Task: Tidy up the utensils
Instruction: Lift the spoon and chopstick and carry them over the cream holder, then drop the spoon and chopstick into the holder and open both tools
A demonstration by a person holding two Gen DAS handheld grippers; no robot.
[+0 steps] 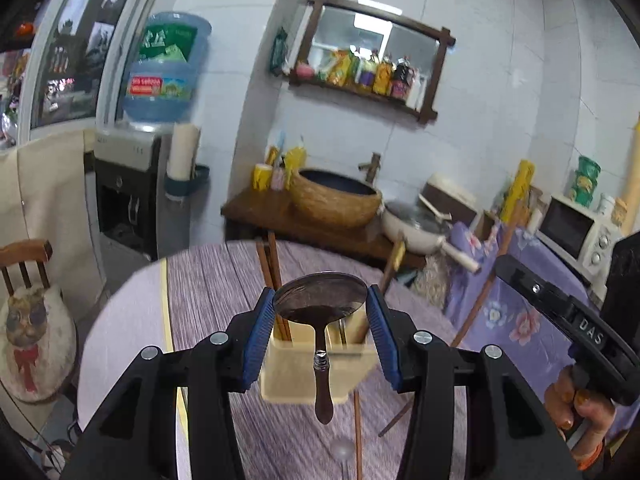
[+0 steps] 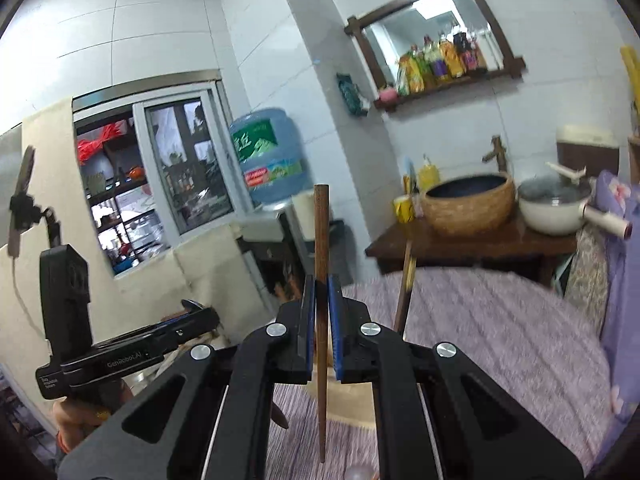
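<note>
Utensils hang above a round table (image 1: 224,280) covered in purple cloth, in a tiled kitchen with a water dispenser (image 1: 132,184), a woven basin (image 1: 336,200) on a wooden stand, a lidded pot (image 1: 416,228) and a microwave (image 1: 576,236). The left gripper (image 1: 320,300), jaws partly apart, pinches a metal spoon (image 1: 322,308) by the rim of its bowl, handle hanging down. The right gripper (image 2: 320,316), jaws nearly together, clamps one upright wooden chopstick (image 2: 321,240). Below them a cream utensil holder (image 1: 304,372) stands on the table with more chopsticks (image 1: 270,264) leaning in it; other chopsticks lie loose on the cloth beside it.
</note>
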